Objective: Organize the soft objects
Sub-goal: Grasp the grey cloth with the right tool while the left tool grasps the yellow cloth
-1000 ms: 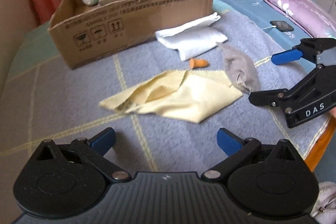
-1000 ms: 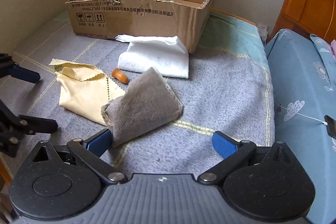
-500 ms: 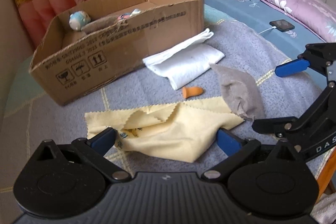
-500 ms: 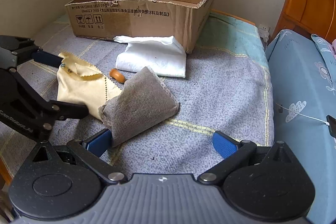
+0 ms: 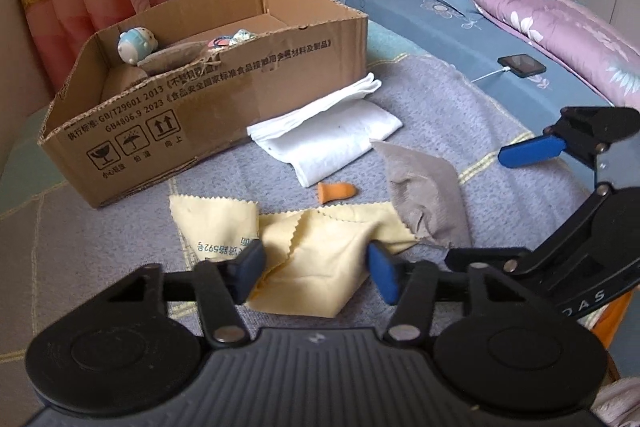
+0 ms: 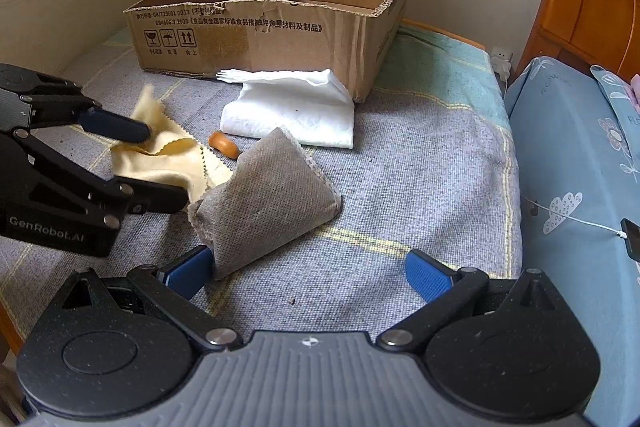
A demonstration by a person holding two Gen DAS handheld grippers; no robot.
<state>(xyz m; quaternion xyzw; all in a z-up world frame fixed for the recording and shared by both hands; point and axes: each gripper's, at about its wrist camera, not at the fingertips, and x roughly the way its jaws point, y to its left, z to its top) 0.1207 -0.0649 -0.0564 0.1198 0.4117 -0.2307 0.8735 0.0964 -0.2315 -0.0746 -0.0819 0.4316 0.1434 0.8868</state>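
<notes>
A yellow cloth point(image 5: 304, 291) lies crumpled on the grey blanket. My left gripper point(image 5: 316, 271) is over it with its jaws closing, and the cloth bunches up between the blue pads. A grey cloth point(image 6: 268, 195) lies folded beside it, its corner against the left fingertip point(image 6: 188, 271) of my right gripper point(image 6: 308, 275), which stands wide open with only blanket between its fingers. Beyond them lie a folded white cloth point(image 5: 332, 135) and a small orange soft piece point(image 5: 336, 191). The right wrist view shows the left gripper point(image 6: 160, 163) on the yellow cloth point(image 6: 172, 155).
An open cardboard box point(image 5: 240, 95) stands behind the cloths with a round blue-and-white toy point(image 5: 136, 45) and other soft things inside. A phone point(image 5: 522, 65) on a cable lies on the blue bed at right. A wall and curtain stand behind the box.
My left gripper moved forward over the yellow cloth and its jaws narrowed from wide open, gathering the cloth into folds. The right gripper and grey cloth stayed put.
</notes>
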